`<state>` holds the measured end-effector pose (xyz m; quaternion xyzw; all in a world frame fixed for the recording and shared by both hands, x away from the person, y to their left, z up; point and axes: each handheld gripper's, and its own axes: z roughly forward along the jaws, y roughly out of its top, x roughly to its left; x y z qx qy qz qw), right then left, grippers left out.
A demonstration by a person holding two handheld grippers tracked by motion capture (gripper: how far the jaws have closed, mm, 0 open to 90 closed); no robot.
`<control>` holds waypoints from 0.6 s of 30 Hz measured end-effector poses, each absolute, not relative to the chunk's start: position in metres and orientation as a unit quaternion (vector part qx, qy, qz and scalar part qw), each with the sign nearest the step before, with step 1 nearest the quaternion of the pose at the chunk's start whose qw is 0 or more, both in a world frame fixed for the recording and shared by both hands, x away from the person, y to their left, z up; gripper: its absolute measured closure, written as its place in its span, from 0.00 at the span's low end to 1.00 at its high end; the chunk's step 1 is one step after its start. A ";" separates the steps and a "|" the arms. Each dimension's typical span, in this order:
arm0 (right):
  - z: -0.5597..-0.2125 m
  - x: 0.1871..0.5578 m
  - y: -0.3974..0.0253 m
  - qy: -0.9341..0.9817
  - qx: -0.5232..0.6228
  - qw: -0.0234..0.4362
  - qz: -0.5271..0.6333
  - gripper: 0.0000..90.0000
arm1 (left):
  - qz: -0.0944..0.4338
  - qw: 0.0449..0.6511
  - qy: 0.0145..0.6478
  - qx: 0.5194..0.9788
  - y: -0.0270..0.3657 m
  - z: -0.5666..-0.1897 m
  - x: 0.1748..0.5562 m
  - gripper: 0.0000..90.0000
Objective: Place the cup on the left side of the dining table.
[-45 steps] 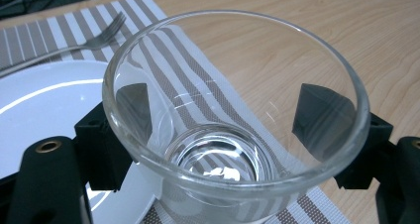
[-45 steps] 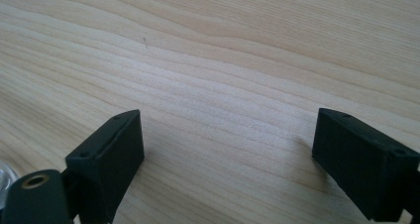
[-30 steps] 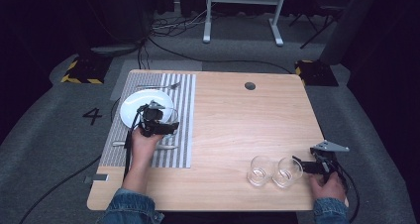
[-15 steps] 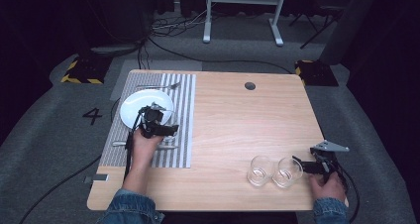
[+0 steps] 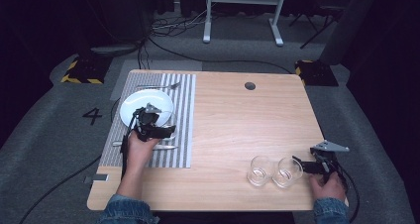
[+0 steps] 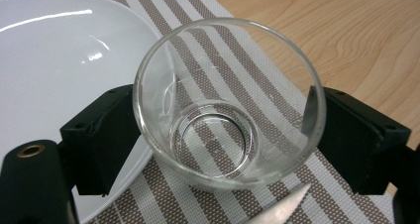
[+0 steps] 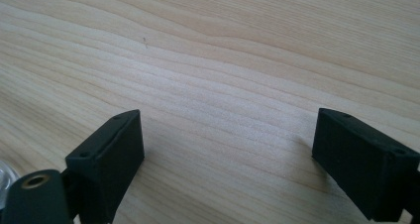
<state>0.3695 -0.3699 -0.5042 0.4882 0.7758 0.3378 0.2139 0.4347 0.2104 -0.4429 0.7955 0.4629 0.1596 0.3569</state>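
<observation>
Left claw (image 6: 218,130) grips one glass (image 6: 228,102); two glasses (image 5: 261,170) by right claw (image 5: 302,164).

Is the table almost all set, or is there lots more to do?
Partly. The plate, fork and knife already lie on the striped mat. The left gripper holds a glass beside the plate. Two glasses wait by the open right gripper.

Wooden table (image 5: 237,115) on grey carpet (image 5: 44,135), dark room, cables (image 5: 168,28) behind.
</observation>
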 end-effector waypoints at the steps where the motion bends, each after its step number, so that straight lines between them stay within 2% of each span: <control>1: -0.504 0.370 -0.370 0.776 0.488 0.214 0.338 0.14 | 0.161 0.359 0.465 0.793 0.211 -0.441 0.432 0.14; 4: -0.504 0.370 -0.370 0.776 0.488 0.214 0.338 0.14 | 0.158 0.371 0.465 0.788 0.216 -0.434 0.423 0.09; 7: -0.504 0.370 -0.370 0.776 0.488 0.214 0.338 0.14 | 0.144 0.378 0.473 0.783 0.220 -0.428 0.415 0.00; 18: -0.504 0.370 -0.370 0.776 0.488 0.213 0.338 0.14 | 0.161 0.399 0.469 0.772 0.237 -0.403 0.369 0.00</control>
